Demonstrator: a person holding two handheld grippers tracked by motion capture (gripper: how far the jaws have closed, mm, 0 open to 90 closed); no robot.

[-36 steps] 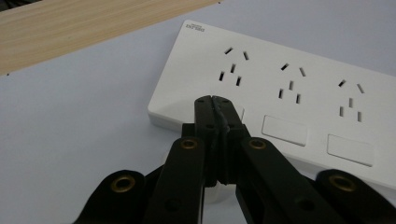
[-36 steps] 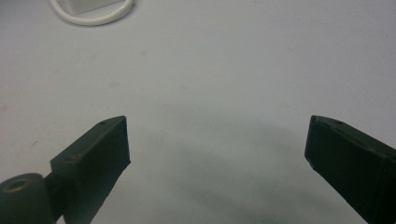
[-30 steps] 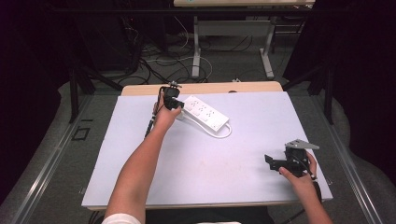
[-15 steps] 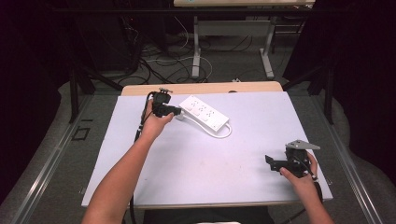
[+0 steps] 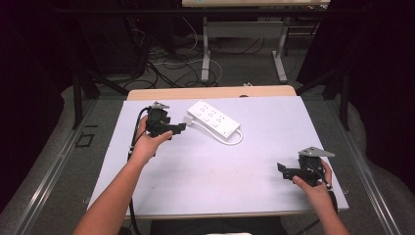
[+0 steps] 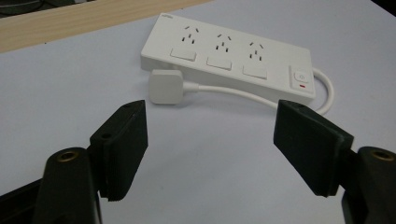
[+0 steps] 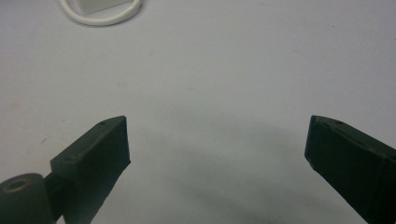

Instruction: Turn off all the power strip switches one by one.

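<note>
Power strip (image 5: 213, 120) is laid flat on the desk (image 5: 205, 196), far half, a bit left of centre, sockets up, set diagonally; its white cord (image 6: 261, 95) is looped off the switch end and run back along the near side, w/ the plug (image 6: 166, 87) left lying loose just beside the strip's front edge, not inserted in any of the three sockets. Left gripper (image 5: 177, 128) is held above the desk just left of the strip, aimed at it; jaws are spread wide w/ nothing between them, and in the left gripper view (image 6: 210, 140) the plug is framed roughly between the jaw tips but farther off, apart, no contact. Judged: that pose is a lineup for taking the plug, jaws pre-opened wider than the plug body so it can be straddled w/o nudging it. Plug's flat back looks to be turned up, so a side pinch is prob needed; pin orientation can't be told. Right gripper (image 5: 284, 170) is parked near the desk's near right corner, well apart from the strip, jaws also wide open and empty (image 7: 215, 154); prob kept clear to leave the left a free path, and available to steady the strip body when the plug gets pushed in. Risk: light strip could slide if pushed unbraced.
</note>
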